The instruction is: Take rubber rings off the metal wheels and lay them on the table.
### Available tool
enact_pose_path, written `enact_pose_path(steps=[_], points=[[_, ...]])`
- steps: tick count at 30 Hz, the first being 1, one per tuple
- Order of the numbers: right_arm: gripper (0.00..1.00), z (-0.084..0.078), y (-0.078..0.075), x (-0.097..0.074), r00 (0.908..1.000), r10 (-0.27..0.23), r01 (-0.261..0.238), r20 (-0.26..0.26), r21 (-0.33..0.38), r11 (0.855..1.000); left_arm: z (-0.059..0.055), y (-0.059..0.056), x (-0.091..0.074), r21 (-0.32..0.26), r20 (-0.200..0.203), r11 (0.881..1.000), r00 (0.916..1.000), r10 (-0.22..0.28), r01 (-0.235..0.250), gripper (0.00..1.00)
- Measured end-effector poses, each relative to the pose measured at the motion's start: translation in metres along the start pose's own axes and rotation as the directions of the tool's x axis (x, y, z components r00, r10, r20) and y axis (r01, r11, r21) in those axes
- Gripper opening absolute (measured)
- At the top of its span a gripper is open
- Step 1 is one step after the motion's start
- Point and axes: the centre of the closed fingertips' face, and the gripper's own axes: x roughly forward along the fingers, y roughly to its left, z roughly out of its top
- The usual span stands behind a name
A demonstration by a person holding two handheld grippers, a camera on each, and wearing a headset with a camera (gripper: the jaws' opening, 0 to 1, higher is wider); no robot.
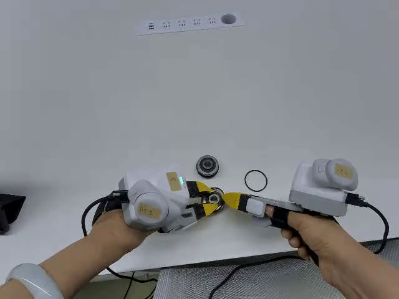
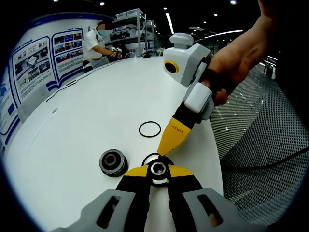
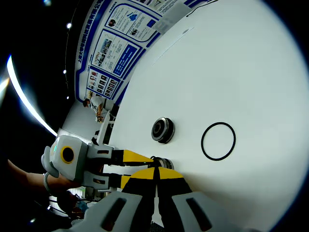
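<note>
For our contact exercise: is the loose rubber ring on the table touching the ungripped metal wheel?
Apart. The head view shows bare table between the loose rubber ring and the ungripped metal wheel; the right gripper view agrees.

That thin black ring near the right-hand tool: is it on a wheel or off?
Off. The rubber ring lies flat on the white table. Bare table shows through its loop, and no wheel sits inside it.

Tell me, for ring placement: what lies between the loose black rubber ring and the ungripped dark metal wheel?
Head view: only bare white table separates the black rubber ring from the dark metal wheel.
</note>
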Motion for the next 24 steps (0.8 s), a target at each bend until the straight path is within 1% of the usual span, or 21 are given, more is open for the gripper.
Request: enact_pose_path(steps=[5, 7, 9, 11, 16, 21, 24], points=[[0.02, -0.0007, -0.0005, -0.0002, 1.0, -0.001, 0.001, -0.001, 0.001, 1.0, -0.0003, 0.0006, 0.0009, -0.003, 0.003, 1.0, 1.0, -0.002, 0.002, 0.14], [0.02, -0.0002, -0.0009, -0.0002, 1.0, -0.003, 0.003, -0.001, -0.001, 1.0, 0.0012, 0.0008, 0.0009, -0.005, 0.012, 1.0, 0.9999, -0.002, 0.003, 0.17], [0.02, -0.0001, -0.0009, -0.0001, 1.0, -0.003, 0.003, -0.001, 0.0, 1.0, 0.0024, -0.0001, 0.0007, -0.004, 0.016, 1.0, 0.9998, -0.007, 0.007, 0.17], [0.02, -0.0001, -0.0007, 0.0, 1.0, -0.002, 0.002, -0.001, -0.002, 1.0, 0.0027, 0.0002, 0.0003, 0.001, 0.016, 1.0, 0.9999, -0.004, 0.004, 0.18], [0.02, 0.0, -0.0005, -0.0001, 1.0, -0.002, 0.002, -0.003, -0.003, 1.0, 0.0061, -0.0011, -0.0022, 0.003, 0.036, 1.0, 0.9993, 0.002, -0.002, 0.22], [0.02, -0.0004, 0.0009, 0.0003, 1.0, 0.003, -0.003, -0.005, -0.005, 1.0, 0.0022, 0.0003, -0.005, -0.002, 0.03, 1.0, 0.9994, 0.016, -0.016, 0.31], [0.02, -0.0002, 0.0028, 0.0006, 1.0, 0.007, -0.007, -0.007, -0.007, 1.0, 0.0001, 0.001, -0.0068, -0.006, 0.028, 1.0, 0.9994, 0.021, -0.021, 0.32]])
